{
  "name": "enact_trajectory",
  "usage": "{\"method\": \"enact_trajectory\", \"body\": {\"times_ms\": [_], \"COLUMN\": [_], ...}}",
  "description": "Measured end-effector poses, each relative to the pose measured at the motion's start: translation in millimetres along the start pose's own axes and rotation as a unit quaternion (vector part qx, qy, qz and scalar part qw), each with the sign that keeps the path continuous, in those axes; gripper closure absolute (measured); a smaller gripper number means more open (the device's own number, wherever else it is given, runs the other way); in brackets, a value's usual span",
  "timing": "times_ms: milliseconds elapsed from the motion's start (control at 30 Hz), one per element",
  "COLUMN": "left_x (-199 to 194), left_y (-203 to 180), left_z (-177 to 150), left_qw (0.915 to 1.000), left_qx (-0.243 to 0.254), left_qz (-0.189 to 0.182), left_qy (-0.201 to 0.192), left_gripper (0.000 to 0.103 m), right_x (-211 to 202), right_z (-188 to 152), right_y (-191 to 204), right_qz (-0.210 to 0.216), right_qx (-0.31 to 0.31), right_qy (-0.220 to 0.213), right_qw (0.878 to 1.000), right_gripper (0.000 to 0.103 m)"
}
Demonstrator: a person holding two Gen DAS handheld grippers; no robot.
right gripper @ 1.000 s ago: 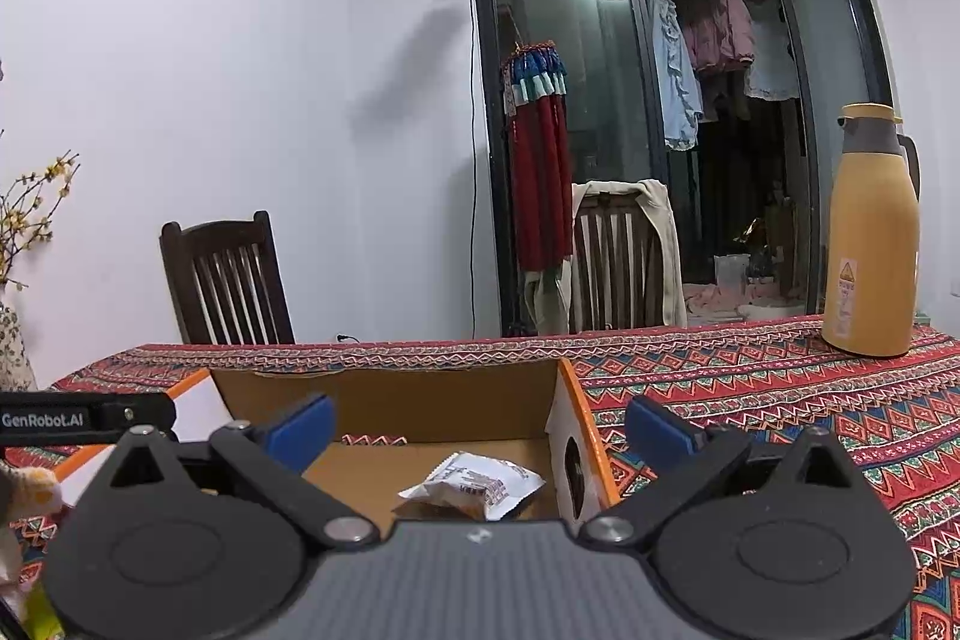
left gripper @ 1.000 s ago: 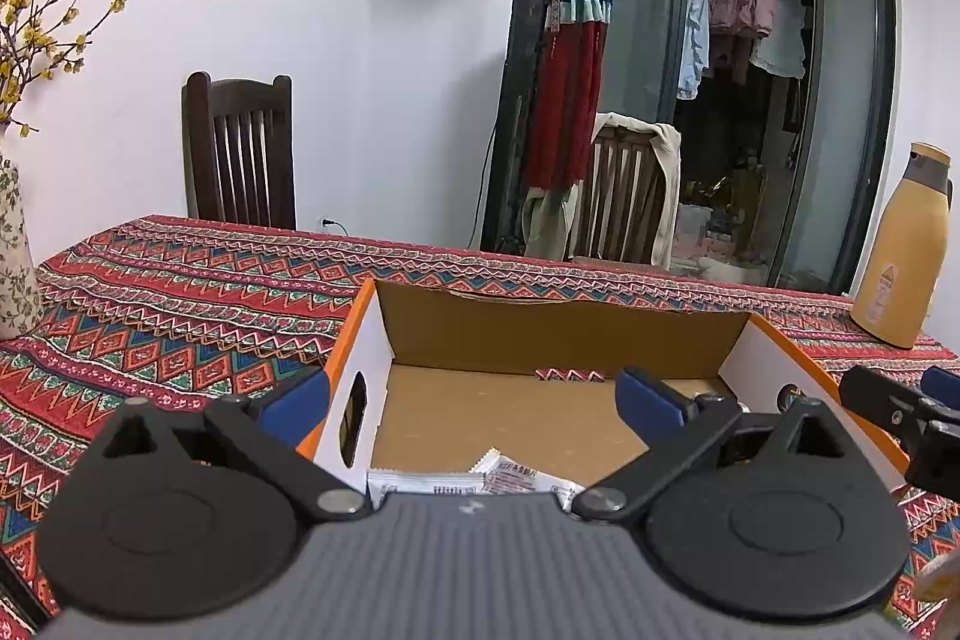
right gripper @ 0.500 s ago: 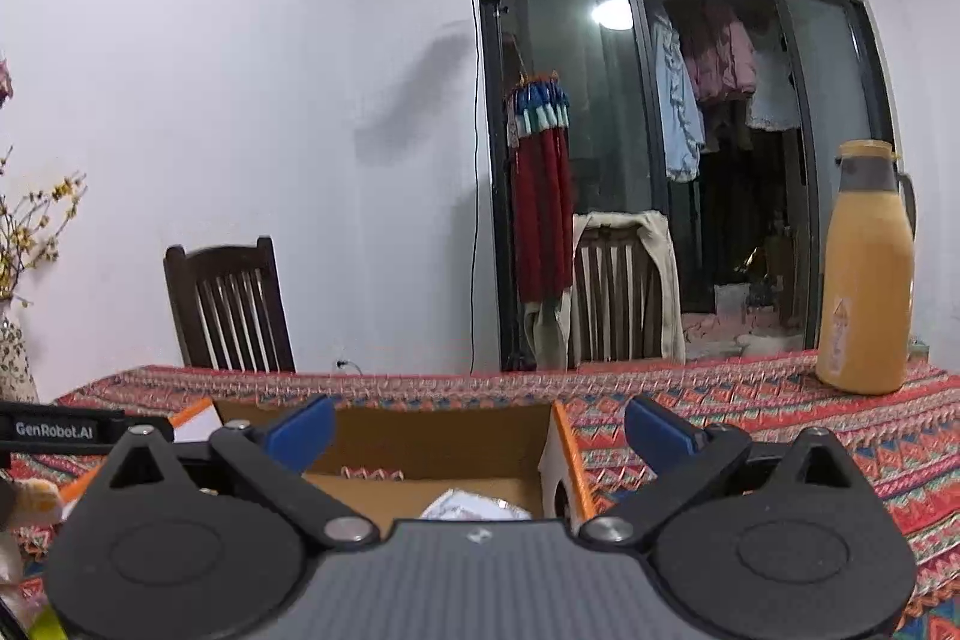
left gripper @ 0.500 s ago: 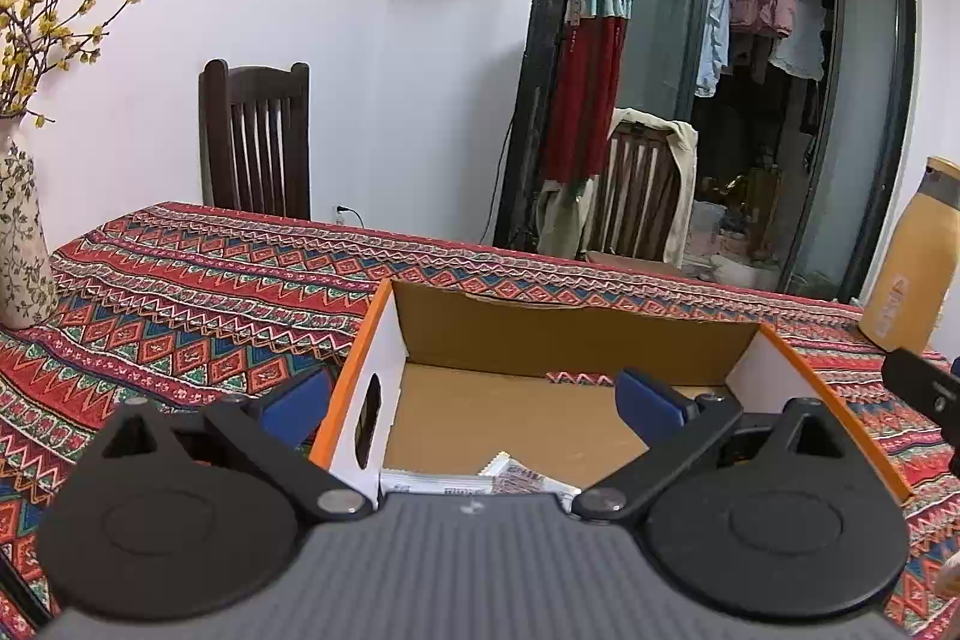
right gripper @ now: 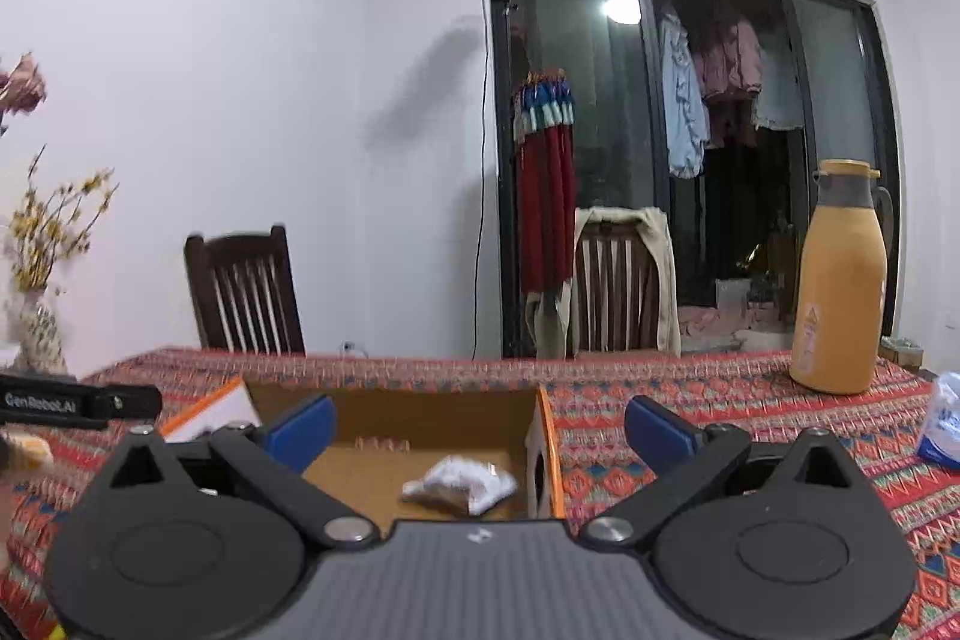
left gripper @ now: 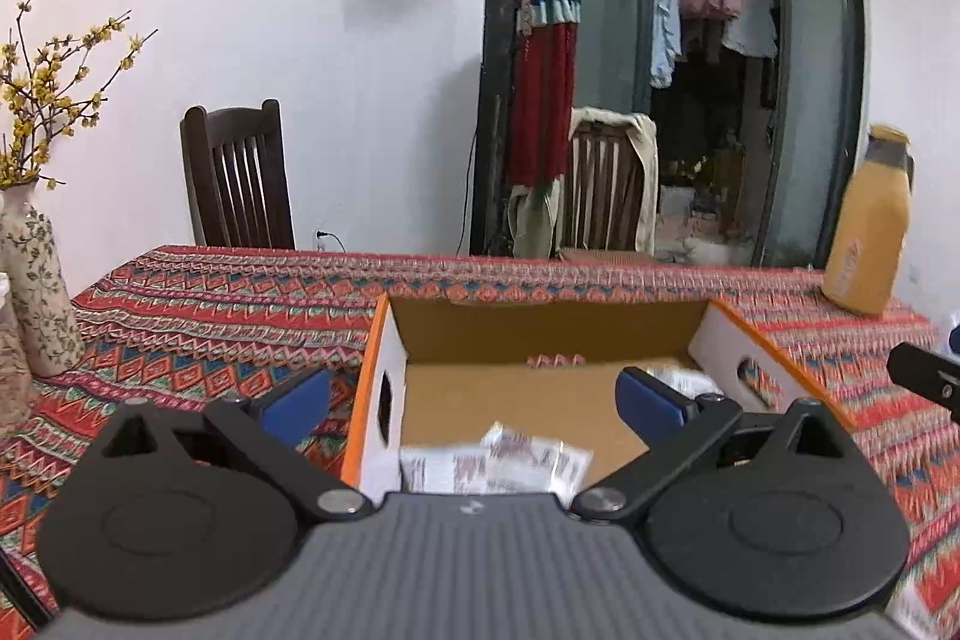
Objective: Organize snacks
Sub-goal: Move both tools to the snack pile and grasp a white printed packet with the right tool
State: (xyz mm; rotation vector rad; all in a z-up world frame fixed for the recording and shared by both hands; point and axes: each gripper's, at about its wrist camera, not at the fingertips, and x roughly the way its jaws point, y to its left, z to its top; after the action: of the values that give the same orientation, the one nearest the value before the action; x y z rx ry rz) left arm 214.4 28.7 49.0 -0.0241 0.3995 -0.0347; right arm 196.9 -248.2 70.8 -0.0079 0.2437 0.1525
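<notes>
Snack packets (left gripper: pixel 501 463) lie on the floor of the open cardboard box (left gripper: pixel 543 325), right ahead of my left tool (left gripper: pixel 474 397), whose blue fingers gape wide and carry nothing. My right tool (right gripper: pixel 480 427) is spread wide too, empty, with one crumpled white packet (right gripper: pixel 461 484) between its fingers, inside the box's right end. Beyond its right finger stands the orange flask (right gripper: pixel 839 280) on the patterned counter (right gripper: pixel 690 400).
</notes>
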Motion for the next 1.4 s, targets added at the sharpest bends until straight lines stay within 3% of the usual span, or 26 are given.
{"method": "enact_trajectory", "body": {"times_ms": [300, 600, 900, 1067, 1233, 1400], "left_x": [-26, -39, -48, -52, -54, -58], "left_y": [-4, 23, 39, 38, 31, 24], "left_z": [-45, -75, -89, -90, -90, -86], "left_qw": [0.9983, 0.9972, 0.9949, 0.9948, 0.9952, 0.9958], "left_qx": [0.045, -0.021, -0.055, -0.06, -0.054, -0.045], "left_qz": [-0.004, 0.004, 0.021, 0.014, 0.008, 0.001], "left_qy": [0.036, 0.071, 0.081, 0.081, 0.081, 0.079], "left_gripper": [0.0, 0.0, 0.0, 0.0, 0.0, 0.0], "right_x": [-39, -51, -61, -56, -61, -66], "right_z": [-33, -79, -100, -109, -109, -103], "right_y": [-9, -20, -24, -18, -15, -20], "right_qz": [-0.012, -0.025, -0.02, -0.018, -0.016, -0.019], "right_qx": [-0.003, 0.017, 0.039, 0.023, 0.008, 0.016], "right_qy": [0.045, 0.145, 0.194, 0.218, 0.211, 0.188], "right_qw": [0.999, 0.989, 0.98, 0.976, 0.977, 0.982], "right_gripper": [0.0, 0.001, 0.033, 0.044, 0.061, 0.063]}}
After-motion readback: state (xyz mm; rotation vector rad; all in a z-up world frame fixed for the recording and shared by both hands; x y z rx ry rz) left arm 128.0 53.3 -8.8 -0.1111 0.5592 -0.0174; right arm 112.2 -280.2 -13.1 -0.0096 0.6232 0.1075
